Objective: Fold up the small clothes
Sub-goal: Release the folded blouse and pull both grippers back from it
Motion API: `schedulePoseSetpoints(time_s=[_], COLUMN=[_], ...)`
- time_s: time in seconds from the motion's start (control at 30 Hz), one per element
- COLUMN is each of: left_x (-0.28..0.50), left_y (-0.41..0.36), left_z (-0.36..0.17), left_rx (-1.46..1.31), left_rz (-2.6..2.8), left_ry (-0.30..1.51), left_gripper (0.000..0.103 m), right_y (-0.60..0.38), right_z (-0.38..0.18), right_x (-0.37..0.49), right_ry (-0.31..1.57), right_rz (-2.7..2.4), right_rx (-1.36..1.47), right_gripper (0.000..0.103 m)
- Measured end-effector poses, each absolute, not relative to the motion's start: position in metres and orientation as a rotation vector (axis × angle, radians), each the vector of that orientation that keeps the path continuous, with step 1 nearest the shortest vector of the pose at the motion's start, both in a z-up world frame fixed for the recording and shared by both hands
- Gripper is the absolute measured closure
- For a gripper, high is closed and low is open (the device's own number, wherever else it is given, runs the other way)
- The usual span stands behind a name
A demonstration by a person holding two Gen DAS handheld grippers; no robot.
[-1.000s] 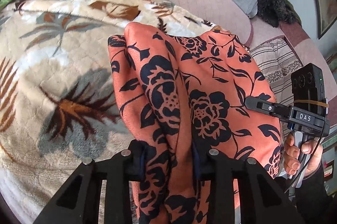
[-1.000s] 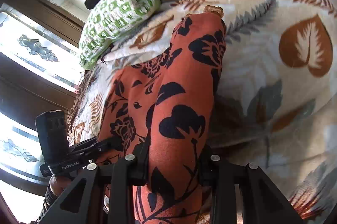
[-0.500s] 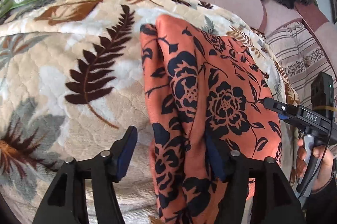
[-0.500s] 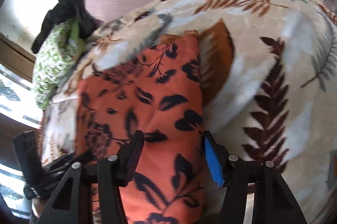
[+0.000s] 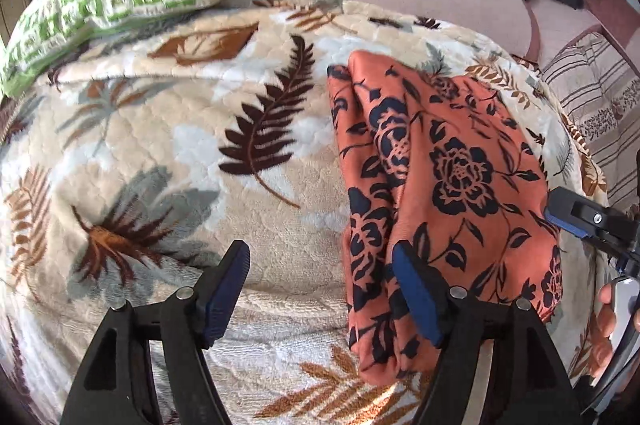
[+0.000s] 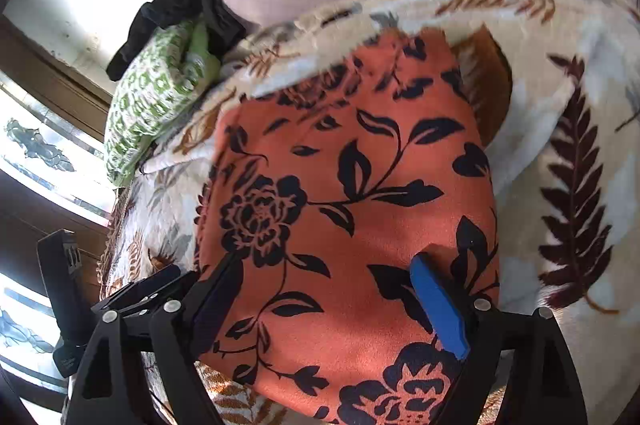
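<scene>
Left wrist view: garment (image 5: 448,185) is laid folded on the blanket (image 5: 180,145), orange with black flowers, right of centre. Left gripper (image 5: 320,277) jaws are spread and opening; only blanket is seen between them, right pad at the garment's left edge, no pinch. Right gripper (image 5: 576,217) is seen at the garment's right edge. Right wrist view: right gripper (image 6: 324,289) jaws are spread and opening over the garment (image 6: 352,193), nothing pinched. Green pillow (image 6: 156,97) is set well apart
</scene>
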State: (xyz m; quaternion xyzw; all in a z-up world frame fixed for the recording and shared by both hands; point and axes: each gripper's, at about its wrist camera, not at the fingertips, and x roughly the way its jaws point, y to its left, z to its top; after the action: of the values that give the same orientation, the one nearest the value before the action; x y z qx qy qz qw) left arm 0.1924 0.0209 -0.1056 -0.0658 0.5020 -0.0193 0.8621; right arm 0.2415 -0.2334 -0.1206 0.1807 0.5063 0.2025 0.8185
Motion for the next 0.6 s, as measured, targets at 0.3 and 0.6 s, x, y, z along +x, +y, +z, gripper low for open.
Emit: schedulePoseSetpoints(time_s=[0.3,0.6], left_x=[0.130,0.077], left_y=[0.005,-0.019], left_z=[-0.037,0.005], left_rx=[-0.098,-0.092], left_rz=[0.031,0.051], left_ry=[0.884,0.787], left_gripper=[0.018,0.010], right_y=[-0.227,-0.235], right_z=[-0.027,-0.005], right_x=[0.154,0.093], right_ry=[0.890,0.882], right_rz=[0.342,0.212], right_rx=[0.205,0.058], right_gripper=[0.003,0.000])
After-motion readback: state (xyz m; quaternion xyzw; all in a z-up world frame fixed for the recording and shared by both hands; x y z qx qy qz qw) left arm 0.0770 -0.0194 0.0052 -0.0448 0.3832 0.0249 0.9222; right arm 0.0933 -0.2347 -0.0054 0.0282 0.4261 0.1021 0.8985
